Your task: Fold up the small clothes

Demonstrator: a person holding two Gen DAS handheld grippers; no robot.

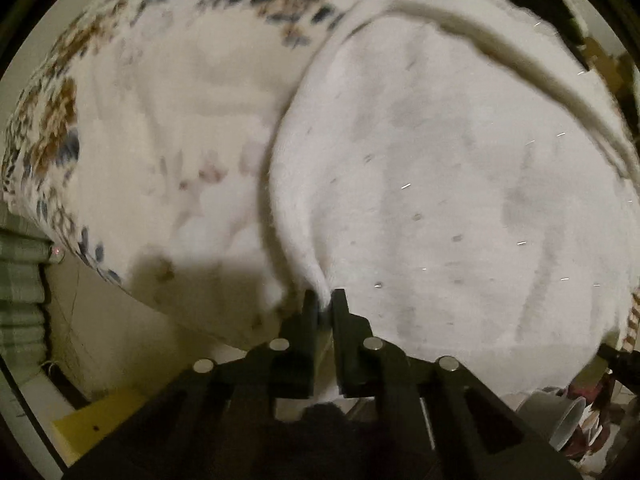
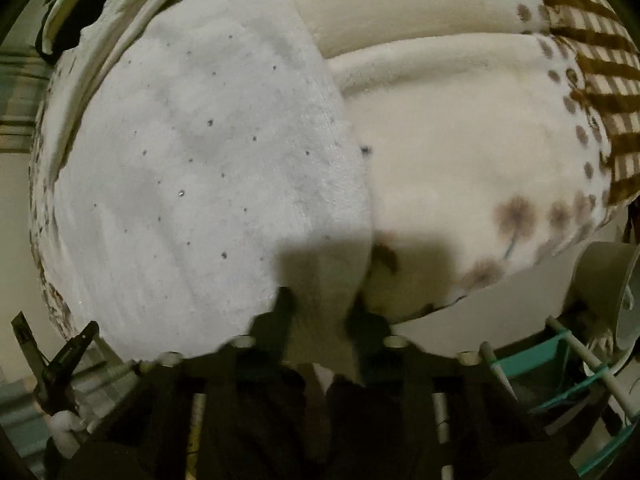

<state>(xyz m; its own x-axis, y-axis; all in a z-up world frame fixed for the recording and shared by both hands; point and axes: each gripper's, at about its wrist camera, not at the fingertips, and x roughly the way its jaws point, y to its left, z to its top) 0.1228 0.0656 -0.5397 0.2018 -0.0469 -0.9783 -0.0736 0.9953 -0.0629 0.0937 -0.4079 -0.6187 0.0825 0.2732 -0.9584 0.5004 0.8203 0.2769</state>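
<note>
Both claws grip the near edge of a white sparkly garment lying on a patterned cloth.

Left wrist view: the left claw (image 1: 324,300) is narrowed onto a bunched corner of the white garment (image 1: 460,184), which spreads ahead and to the right; its left edge curves up the middle of the view. Beneath it lies a white cloth with blue-brown floral border (image 1: 132,128), bare to the left of the garment. A yellow board (image 1: 100,420) and a white cup (image 1: 560,420) sit below; no writing is legible.

Right wrist view: the right claw (image 2: 320,308) pinches the garment's (image 2: 208,168) shadowed lower edge between its fingers. The garment fills the left half; a cream cloth with dandelion print (image 2: 480,160) lies to its right, a brown checked fabric (image 2: 592,52) beyond. A teal rack (image 2: 560,364) stands at lower right; no labels are readable.
</note>
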